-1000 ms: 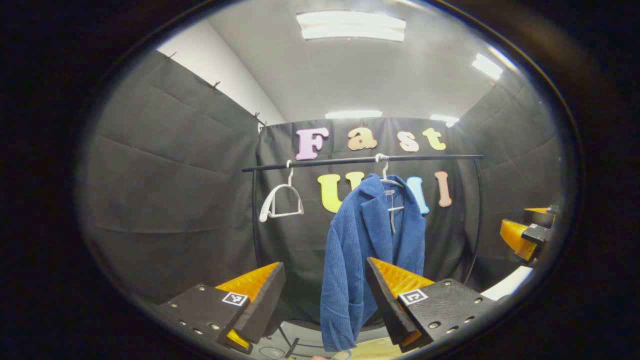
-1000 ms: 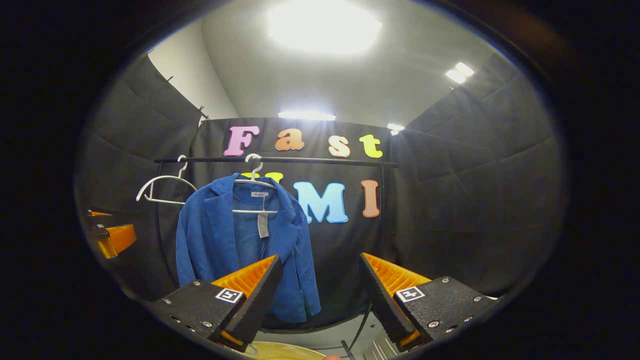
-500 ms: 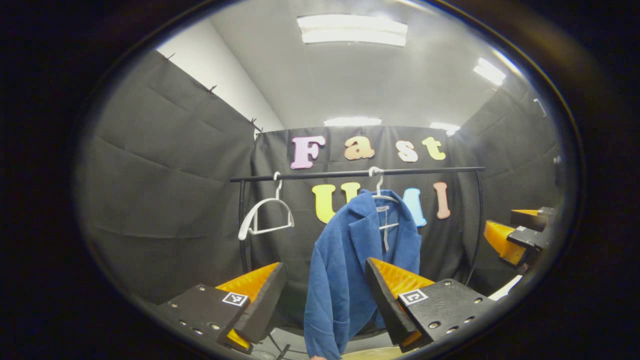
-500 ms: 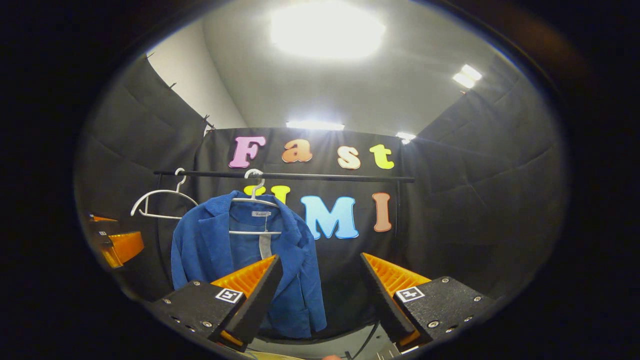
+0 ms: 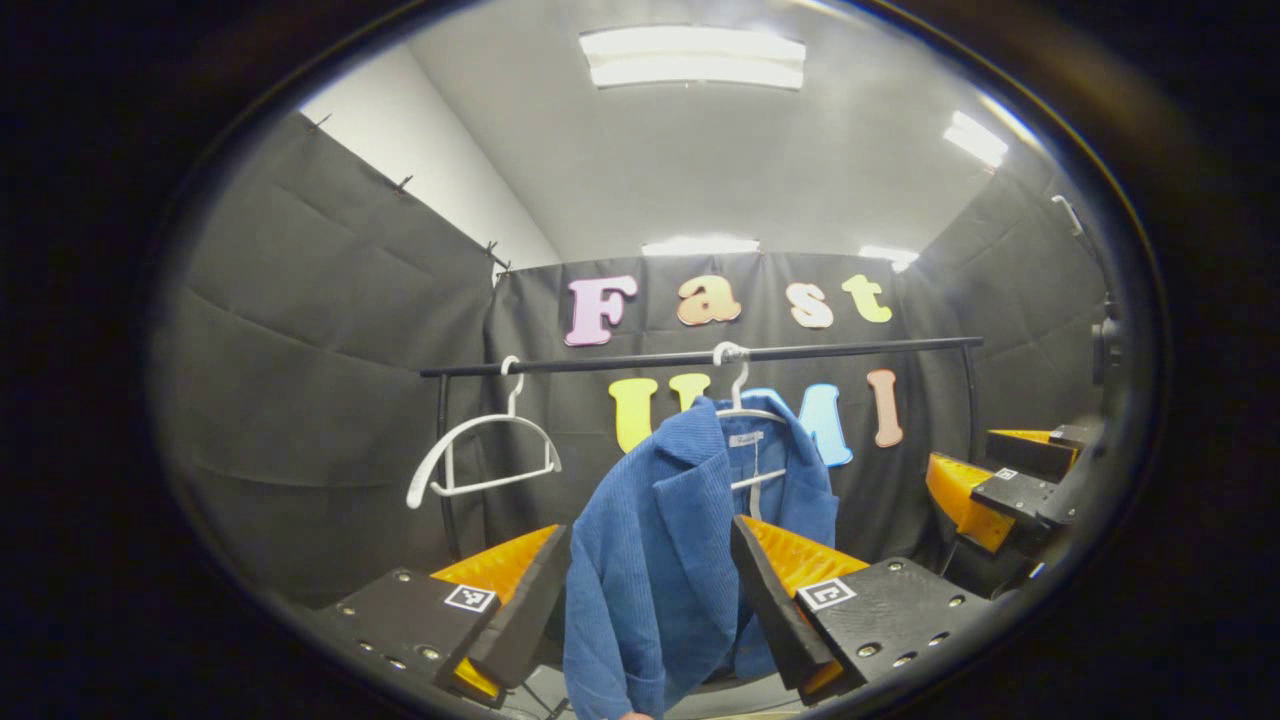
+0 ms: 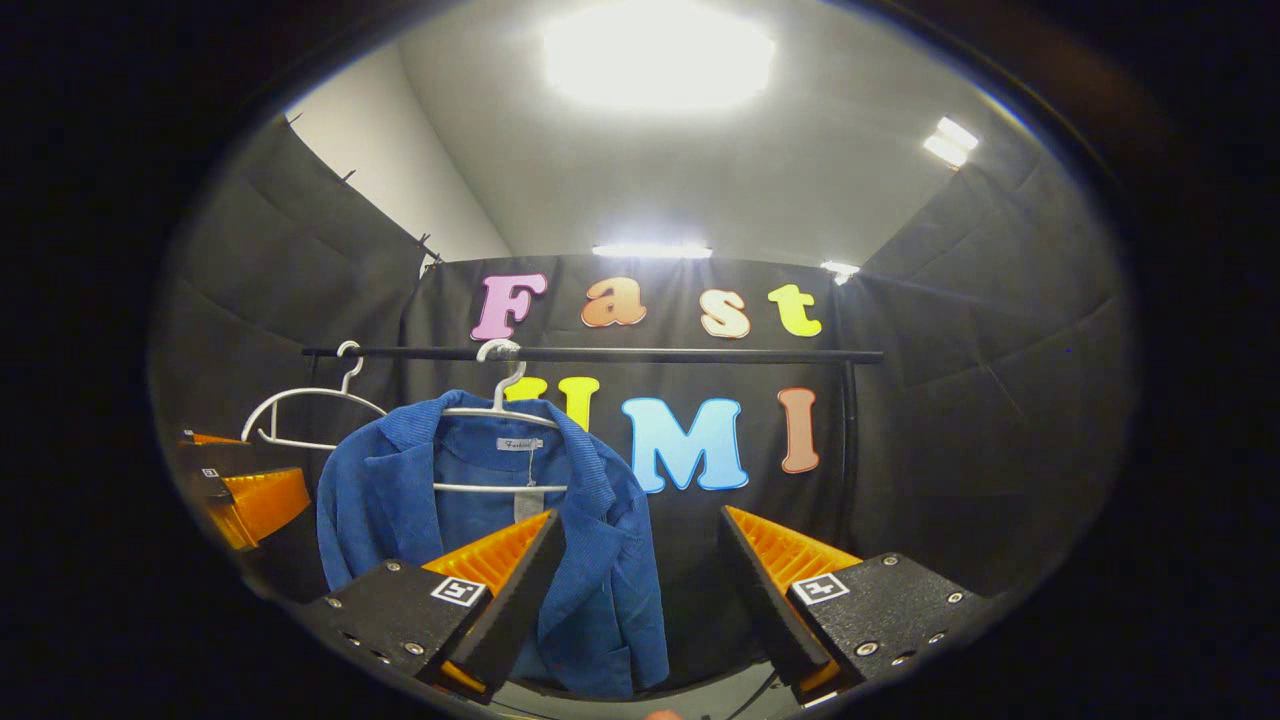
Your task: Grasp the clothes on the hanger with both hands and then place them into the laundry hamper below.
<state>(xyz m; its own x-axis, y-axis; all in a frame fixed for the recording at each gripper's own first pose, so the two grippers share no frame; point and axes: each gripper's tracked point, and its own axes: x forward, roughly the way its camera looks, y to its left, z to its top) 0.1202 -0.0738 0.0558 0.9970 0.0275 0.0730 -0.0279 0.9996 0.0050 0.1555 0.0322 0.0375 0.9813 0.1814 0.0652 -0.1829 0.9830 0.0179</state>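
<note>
Risk: your left gripper (image 5: 650, 590) and right gripper (image 6: 635, 590), both spread apart, could drag the blue corduroy jacket (image 5: 680, 540) and unhook its white wire hanger (image 6: 500, 400) from the black rail (image 6: 600, 354)

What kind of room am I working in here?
Likely a cloth-walled recording booth: a black clothes rail carries a blue jacket on a hanger and a spare empty hanger, under ceiling light panels.

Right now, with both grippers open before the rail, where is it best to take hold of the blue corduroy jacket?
Probably at its two shoulders. The blue corduroy jacket hangs open-fronted on a white wire hanger, its front toward the grippers. Bring the left gripper onto one shoulder and the right gripper onto the other, from the front, then lift it off.
</note>
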